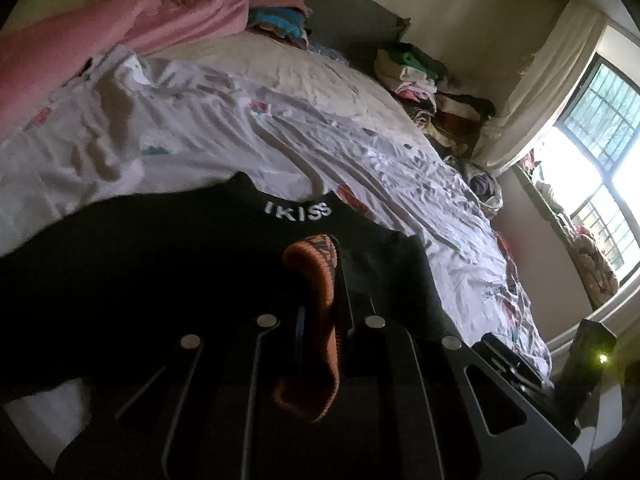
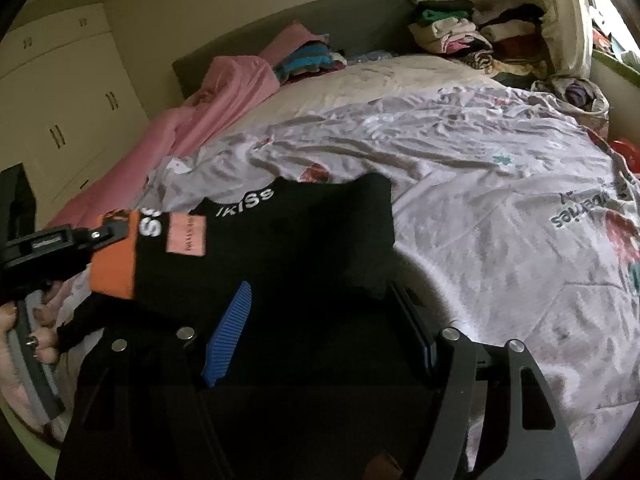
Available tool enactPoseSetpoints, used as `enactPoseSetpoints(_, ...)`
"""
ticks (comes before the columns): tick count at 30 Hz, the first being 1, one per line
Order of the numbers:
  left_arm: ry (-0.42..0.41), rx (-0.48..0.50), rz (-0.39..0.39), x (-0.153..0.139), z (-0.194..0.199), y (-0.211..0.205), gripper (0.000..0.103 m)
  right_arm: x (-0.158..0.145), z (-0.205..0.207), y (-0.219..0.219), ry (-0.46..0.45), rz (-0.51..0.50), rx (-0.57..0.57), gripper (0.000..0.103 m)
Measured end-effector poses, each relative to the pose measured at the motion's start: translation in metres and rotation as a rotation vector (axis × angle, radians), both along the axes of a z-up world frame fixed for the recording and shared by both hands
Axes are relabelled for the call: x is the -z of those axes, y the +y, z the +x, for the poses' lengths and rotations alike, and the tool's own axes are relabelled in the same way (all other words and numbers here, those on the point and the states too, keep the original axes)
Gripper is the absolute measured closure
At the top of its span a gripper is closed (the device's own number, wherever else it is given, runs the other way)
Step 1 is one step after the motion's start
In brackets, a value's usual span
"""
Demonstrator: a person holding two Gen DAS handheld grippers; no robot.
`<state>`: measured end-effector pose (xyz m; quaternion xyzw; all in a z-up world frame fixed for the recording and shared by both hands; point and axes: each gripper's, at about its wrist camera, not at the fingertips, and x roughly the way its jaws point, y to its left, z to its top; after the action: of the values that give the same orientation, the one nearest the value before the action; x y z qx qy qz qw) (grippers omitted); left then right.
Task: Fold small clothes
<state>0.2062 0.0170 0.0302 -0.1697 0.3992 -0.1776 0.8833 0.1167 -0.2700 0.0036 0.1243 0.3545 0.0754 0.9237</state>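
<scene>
In the left wrist view, the left gripper (image 1: pixel 320 264) has its two fingers pressed together on an orange cuff (image 1: pixel 316 320) that belongs to a black garment (image 1: pixel 160 264). The orange ribbed cloth is folded between the pads and hangs a little toward the camera. The black garment lies on a white printed bedsheet (image 1: pixel 240 128), and white letters on its band (image 1: pixel 298 211) are readable just beyond the fingertips. A pink blanket (image 1: pixel 120 24) lies along the far left side of the bed, and a pile of clothes (image 1: pixel 432 84) sits at the far corner next to a pale curtain (image 1: pixel 540 92) and a window (image 1: pixel 600 120). In the right wrist view, the right gripper (image 2: pixel 320 296) holds its fingers well apart over the near edge of the black garment (image 2: pixel 312 232); one blue ribbed pad (image 2: pixel 230 336) shows on the left, the other finger is dark on the right. Whether the pads touch the cloth is not clear, because this part is in shadow. At the left edge the left gripper (image 2: pixel 120 226) is seen from the side, closed on the orange cuff (image 2: pixel 114 268), with a hand (image 2: pixel 40 320) on its handle. The bedsheet (image 2: pixel 480 208) is wrinkled, and a cream wardrobe (image 2: pixel 60 92) stands behind the bed.
</scene>
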Motion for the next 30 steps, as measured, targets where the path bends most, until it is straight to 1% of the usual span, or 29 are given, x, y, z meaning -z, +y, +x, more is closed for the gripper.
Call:
enactPoseSetpoints(3, 0.033, 0.007, 0.017, 0.005, 0.004, 0.006, 0.098, -0.001, 0.005, 0.000, 0.001, -0.013, 0.018, 0.035)
enactPoseSetpoints(5, 0.051, -0.007, 0.038, 0.012, 0.006, 0.013, 0.098, 0.001, 0.009, 0.001, 0.008, -0.018, 0.027, 0.035)
enactPoseSetpoints(8, 0.087, -0.033, 0.008, 0.024, 0.007, 0.025, 0.098, 0.004, 0.016, 0.005, 0.019, -0.032, 0.032, 0.035)
enactPoseSetpoints(11, 0.088, -0.061, 0.013, 0.030, 0.003, 0.038, 0.098, 0.006, 0.022, 0.010, 0.025, -0.056, 0.030, 0.035)
enactPoseSetpoints(13, 0.092, -0.075, 0.000, 0.033, 0.002, 0.045, 0.098, 0.008, 0.026, 0.011, 0.030, -0.062, 0.031, 0.035)
enactPoseSetpoints(16, 0.083, -0.085, 0.048, 0.038, 0.004, 0.048, 0.098, 0.013, 0.032, 0.015, 0.042, -0.072, 0.034, 0.035)
enactPoseSetpoints(20, 0.114, -0.071, 0.065, 0.049, 0.008, 0.046, 0.097, 0.017, 0.039, 0.021, 0.059, -0.084, 0.029, 0.035)
enactPoseSetpoints(24, 0.116, -0.073, 0.078, 0.051, 0.008, 0.049, 0.094, 0.018, 0.044, 0.030, 0.061, -0.114, 0.010, 0.035)
enactPoseSetpoints(25, 0.110, -0.091, 0.100, 0.051, 0.007, 0.051, 0.091, 0.018, 0.046, 0.033, 0.063, -0.115, 0.004, 0.035)
enactPoseSetpoints(27, 0.097, -0.118, 0.128, 0.048, 0.005, 0.054, 0.089, 0.019, 0.049, 0.038, 0.068, -0.122, -0.009, 0.035)
enactPoseSetpoints(30, 0.031, -0.180, 0.182, 0.037, 0.000, 0.062, 0.089, 0.019, 0.055, 0.048, 0.074, -0.137, -0.038, 0.035)
